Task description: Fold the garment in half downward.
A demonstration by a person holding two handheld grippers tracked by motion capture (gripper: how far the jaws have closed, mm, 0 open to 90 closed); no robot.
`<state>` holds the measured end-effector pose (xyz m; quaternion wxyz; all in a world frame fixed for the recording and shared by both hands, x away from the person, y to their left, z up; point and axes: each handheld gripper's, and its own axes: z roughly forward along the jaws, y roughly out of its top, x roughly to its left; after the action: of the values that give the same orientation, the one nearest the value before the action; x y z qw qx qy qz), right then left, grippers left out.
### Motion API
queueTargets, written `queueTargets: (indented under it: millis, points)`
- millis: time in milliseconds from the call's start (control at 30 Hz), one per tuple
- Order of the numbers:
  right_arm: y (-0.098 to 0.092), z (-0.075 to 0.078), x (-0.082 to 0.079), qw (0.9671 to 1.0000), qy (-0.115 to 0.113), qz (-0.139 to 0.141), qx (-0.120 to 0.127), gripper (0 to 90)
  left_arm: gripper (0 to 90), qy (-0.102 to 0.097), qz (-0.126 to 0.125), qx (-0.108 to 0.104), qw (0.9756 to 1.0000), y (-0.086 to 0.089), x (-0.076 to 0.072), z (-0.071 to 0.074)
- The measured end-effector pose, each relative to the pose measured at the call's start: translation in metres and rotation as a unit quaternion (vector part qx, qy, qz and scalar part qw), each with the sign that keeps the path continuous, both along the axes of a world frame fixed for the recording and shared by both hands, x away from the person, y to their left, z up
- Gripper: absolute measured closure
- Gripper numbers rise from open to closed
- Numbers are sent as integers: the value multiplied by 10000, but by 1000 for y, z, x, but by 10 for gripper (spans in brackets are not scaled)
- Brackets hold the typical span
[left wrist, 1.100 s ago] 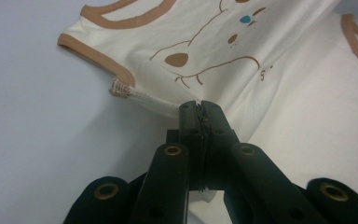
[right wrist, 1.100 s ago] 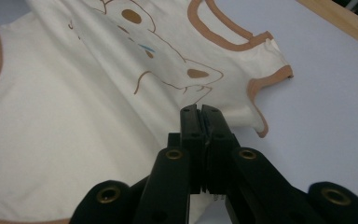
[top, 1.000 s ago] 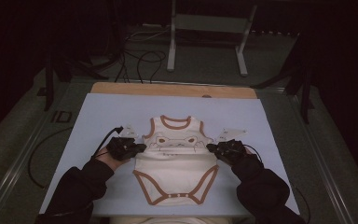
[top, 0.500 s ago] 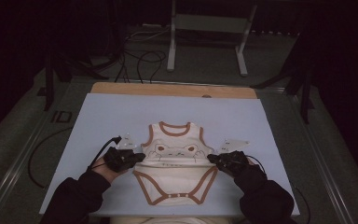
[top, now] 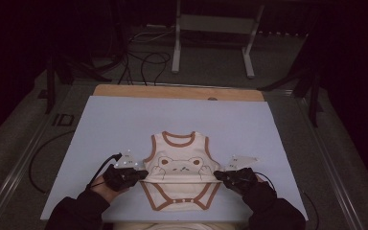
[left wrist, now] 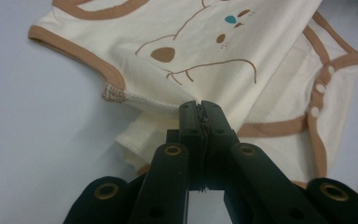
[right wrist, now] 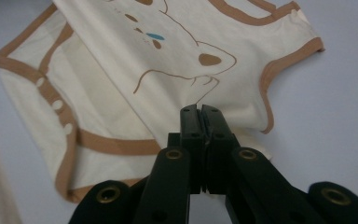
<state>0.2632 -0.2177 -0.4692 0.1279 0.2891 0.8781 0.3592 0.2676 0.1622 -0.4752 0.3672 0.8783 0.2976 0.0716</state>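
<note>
Here, lower middle of the high view: cream baby bodysuit with brown trim and a bear print, lying flat on the pale blue surface, neck opening toward the top of the frame, snap crotch toward the bottom edge.

Left of garment: left tool, jaws pressed together on the side edge just under the armhole; in the left gripper view, cloth bunched between the tips, upper layer lifted and folded over the lower half.

Centre: fold line across the body below the bear print; snaps at right of the left gripper view.

Right of garment: right tool, likewise clamped on the opposite side edge; in the right gripper view, fabric caught at the tips.

Handling, as judged: thin knit, very light, limp, no stiffness, likely to sag between the two grips. Not fragile; not slippery on the pads. Best purchase at side seams or bound edges, symmetric, both layers pinched.
</note>
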Motion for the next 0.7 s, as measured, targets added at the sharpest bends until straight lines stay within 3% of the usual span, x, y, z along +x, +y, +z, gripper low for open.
queueTargets:
  millis: [400, 700]
  points:
    - [-3, -14, -15, 9998, 210, 16, 54, 890, 895, 122, -135, -171, 9997, 3, -13, -7]
    - [-4, -23, -25, 9995, 322, 31, 19, 888, 895, 245, -180, -140, 9994, 3, -19, -14]
